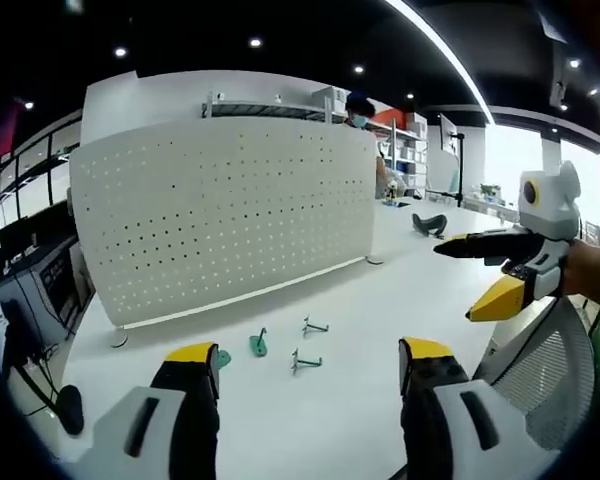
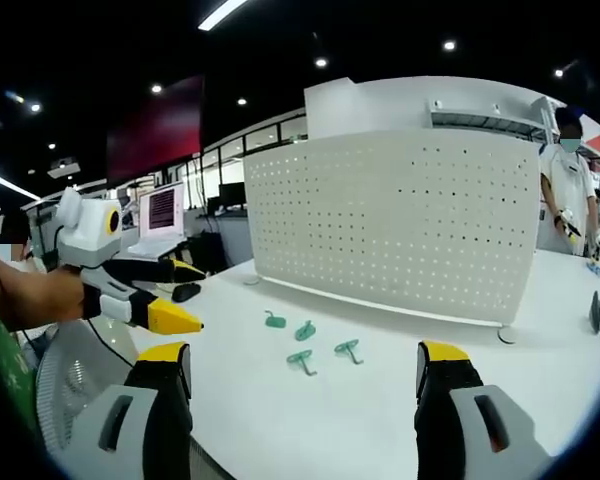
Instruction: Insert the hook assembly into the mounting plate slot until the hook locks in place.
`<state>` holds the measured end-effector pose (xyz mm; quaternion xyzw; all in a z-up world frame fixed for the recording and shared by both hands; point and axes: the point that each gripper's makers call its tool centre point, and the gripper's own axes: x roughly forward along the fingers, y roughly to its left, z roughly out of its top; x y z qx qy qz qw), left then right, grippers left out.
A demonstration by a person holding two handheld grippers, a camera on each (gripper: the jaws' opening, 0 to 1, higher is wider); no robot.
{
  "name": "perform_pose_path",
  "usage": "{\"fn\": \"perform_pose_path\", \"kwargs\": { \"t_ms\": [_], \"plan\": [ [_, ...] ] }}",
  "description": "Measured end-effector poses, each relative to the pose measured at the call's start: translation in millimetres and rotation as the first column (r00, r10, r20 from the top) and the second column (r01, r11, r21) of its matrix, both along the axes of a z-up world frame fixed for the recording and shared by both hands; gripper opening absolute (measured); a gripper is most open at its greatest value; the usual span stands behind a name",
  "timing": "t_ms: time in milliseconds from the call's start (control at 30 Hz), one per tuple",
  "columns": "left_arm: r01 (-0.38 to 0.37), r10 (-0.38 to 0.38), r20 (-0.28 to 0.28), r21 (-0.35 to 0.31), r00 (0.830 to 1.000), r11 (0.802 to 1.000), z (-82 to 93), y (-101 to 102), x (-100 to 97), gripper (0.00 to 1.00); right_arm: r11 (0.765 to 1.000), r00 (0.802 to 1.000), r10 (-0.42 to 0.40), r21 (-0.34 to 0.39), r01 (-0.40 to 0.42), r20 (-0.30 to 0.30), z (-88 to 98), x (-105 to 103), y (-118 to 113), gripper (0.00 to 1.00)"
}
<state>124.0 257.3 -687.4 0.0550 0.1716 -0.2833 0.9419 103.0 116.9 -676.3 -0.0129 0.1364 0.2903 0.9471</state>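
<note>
Handling the pegboard hooks calls for a light, precise pinch, judging from their form. Four small green hooks lie loose on the white table (image 1: 380,300), in front of the upright perforated mounting plate (image 1: 220,210) and well apart from both grippers. In the left gripper view one hook (image 1: 259,344) with a flat green backing lies nearest the left gripper (image 1: 318,365), with a wire hook (image 1: 315,325) and another (image 1: 305,361) just beside it. In the right gripper view the same group appears as four pieces: (image 2: 274,321), (image 2: 305,330), (image 2: 301,360) and (image 2: 347,349).

Each hook looks thin, light and rigid, probably wire with a small plate; expect it to slide on the smooth table under any side push. Taking hold across the flat backing plate, not the thin prong, should give the firmest seat and leave the insertion tabs free for the plate's holes. The plate stands on small feet and may shift if pressed hard.

Both claws stand wide and hold nothing: the left gripper's jaws are spread, and the right gripper (image 2: 305,365) likewise. The right gripper also shows from the side in the left gripper view, raised above the table.
</note>
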Motion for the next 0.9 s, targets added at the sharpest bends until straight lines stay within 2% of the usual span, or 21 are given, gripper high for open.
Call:
{"fn": "perform_pose_path", "kwargs": {
  "t_ms": [500, 900],
  "plan": [
    [0.045, -0.042, -0.034, 0.073, 0.999, 0.996, -23.0, -7, 21.8, 0.66, 1.0, 1.0, -0.011, 0.002, 0.011, -0.002, -1.0, 4, -4, 0.95],
    [0.057, -0.051, -0.062, 0.095, 0.997, 0.994, -41.3, -13, 37.1, 0.63, 1.0, 1.0, -0.015, -0.002, 0.015, -0.004, -2.3, 5, -3, 0.95]
  ]
}}
